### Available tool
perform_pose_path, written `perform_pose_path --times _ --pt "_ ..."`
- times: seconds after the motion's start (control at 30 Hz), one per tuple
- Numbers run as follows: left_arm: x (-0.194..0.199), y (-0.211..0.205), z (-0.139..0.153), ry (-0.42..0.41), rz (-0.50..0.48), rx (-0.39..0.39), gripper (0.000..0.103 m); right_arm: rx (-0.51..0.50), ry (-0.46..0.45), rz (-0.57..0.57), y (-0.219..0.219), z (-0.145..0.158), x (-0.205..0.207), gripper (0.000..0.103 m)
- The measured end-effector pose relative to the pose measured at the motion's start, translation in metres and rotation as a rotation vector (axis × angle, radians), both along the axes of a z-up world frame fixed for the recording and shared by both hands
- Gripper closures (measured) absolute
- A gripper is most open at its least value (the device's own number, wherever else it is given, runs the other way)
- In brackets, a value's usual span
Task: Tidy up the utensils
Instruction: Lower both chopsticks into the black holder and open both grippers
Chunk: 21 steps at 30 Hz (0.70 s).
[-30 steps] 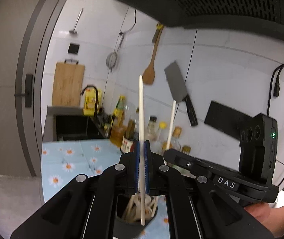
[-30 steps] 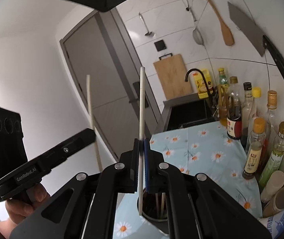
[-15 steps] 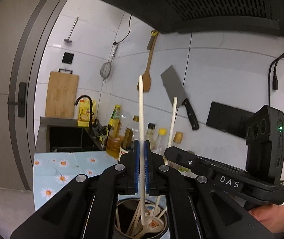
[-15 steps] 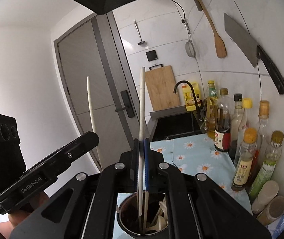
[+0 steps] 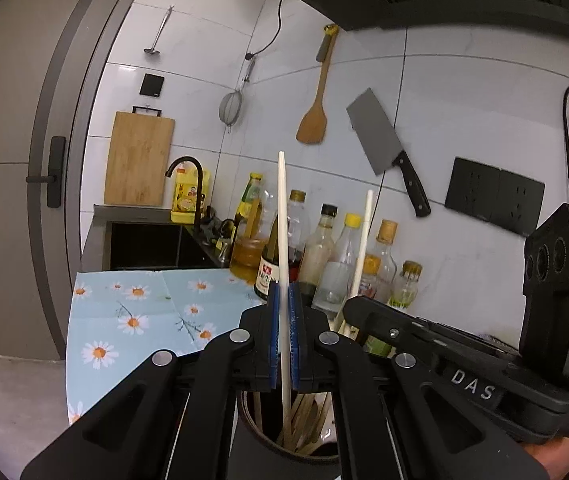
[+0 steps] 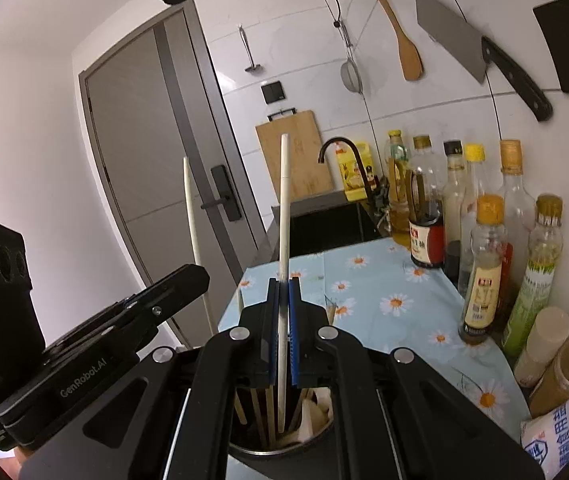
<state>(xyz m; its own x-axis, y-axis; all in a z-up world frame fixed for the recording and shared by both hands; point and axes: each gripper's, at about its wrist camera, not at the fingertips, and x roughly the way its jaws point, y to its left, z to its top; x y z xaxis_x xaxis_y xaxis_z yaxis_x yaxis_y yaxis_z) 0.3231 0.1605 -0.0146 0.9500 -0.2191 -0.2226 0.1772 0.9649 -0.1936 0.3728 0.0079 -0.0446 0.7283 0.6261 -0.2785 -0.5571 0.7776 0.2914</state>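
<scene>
My left gripper (image 5: 283, 336) is shut on a white chopstick (image 5: 282, 216) held upright, its lower end inside the dark utensil holder (image 5: 284, 450) below. My right gripper (image 6: 283, 332) is shut on a second white chopstick (image 6: 284, 208), also upright, its tip down in the same holder (image 6: 280, 446). The holder has several wooden chopsticks and a white spoon in it. Each gripper shows in the other's view: the right one (image 5: 444, 340) to the right, the left one (image 6: 124, 312) to the left.
Several oil and sauce bottles (image 6: 484, 264) line the tiled wall at the right. A daisy-print cloth (image 5: 132, 312) covers the counter, with a sink and black tap (image 5: 184, 200) beyond. A cleaver (image 5: 384, 148), wooden spatula (image 5: 314, 120) and strainer hang on the wall.
Both grippers have come down over the holder, and both chopsticks' lower ends have gone deeper into it. Both stay gripped.
</scene>
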Motion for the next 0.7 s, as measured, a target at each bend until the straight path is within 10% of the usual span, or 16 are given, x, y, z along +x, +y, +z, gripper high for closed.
perform_pose_path --times 0.7 --pt "-0.021 -0.006 -0.01 0.078 0.005 0.003 0.098 0.027 0.047 -0.015 -0.016 0.0 -0.021 0.081"
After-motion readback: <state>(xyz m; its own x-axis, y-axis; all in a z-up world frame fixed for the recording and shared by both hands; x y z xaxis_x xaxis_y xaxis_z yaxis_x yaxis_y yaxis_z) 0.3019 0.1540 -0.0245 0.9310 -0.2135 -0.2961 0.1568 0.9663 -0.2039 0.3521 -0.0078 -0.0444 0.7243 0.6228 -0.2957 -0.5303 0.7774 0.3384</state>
